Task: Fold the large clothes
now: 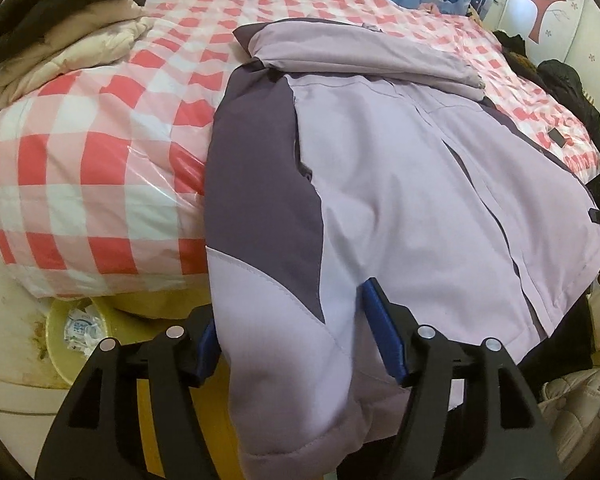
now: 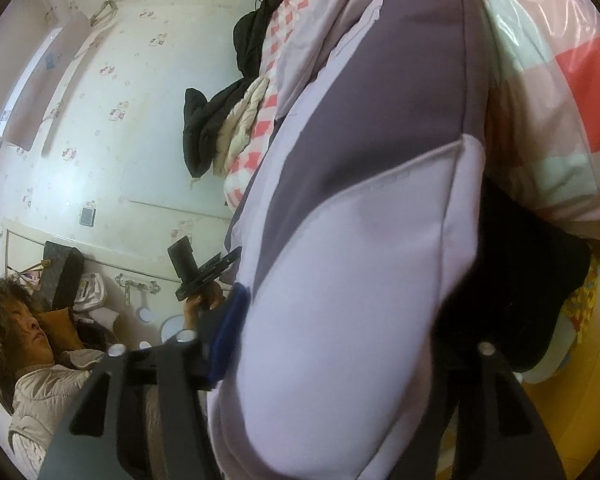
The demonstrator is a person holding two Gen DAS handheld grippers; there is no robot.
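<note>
Lying spread over the checked bed (image 1: 100, 160): one lilac-and-grey jacket (image 1: 400, 200), hem hanging off the near edge. Left hand-held gripper (image 1: 292, 328) is straddling that hem, blue pads (image 1: 384, 332) standing apart with fabric between them, not pinching. Right hand-held gripper (image 2: 340, 344) is also straddling jacket cloth; one pad is hidden, so grip unclear. Yellow bowl (image 1: 60, 344) on the floor is holding a crumpled wrapper (image 1: 80, 328), left view only. Right view alone is showing a person (image 2: 32, 360).
</note>
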